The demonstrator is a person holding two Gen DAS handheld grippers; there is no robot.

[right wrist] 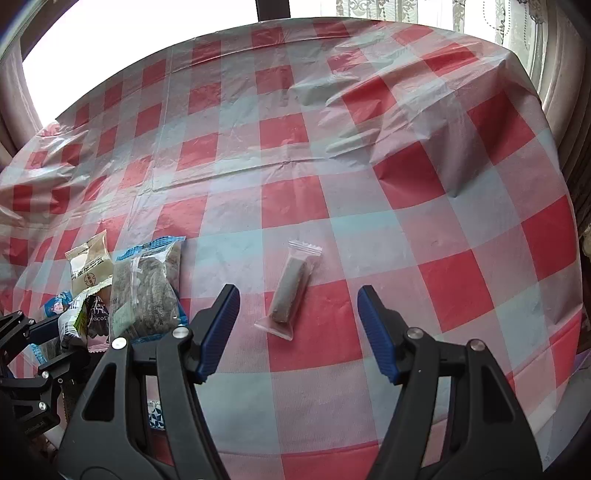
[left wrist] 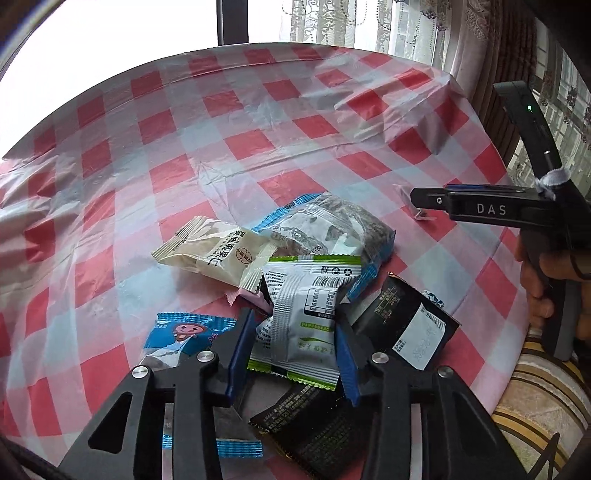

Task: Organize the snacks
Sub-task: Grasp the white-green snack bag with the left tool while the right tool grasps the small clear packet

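A heap of snack packets lies on the red-and-white checked tablecloth [left wrist: 258,110]. My left gripper [left wrist: 292,317] is shut on a white-and-green packet [left wrist: 295,295] at the heap's near side; the wrapper crumples between the blue pads. Around it lie a cream packet [left wrist: 218,254], a clear packet of dark snacks [left wrist: 332,229], a black packet [left wrist: 406,325] and a blue cartoon packet [left wrist: 181,332]. My right gripper [right wrist: 298,293] is open. It hangs over a small clear-wrapped bar [right wrist: 290,291] that lies alone, right of the heap, without touching it.
A second black packet [left wrist: 306,432] and a pink one [left wrist: 255,299] lie partly under the heap. A hand [left wrist: 546,280] holds the right gripper [left wrist: 424,203] near the table's right edge, with a patterned cushion [left wrist: 546,398] below. Curtains [left wrist: 406,26] hang behind the table.
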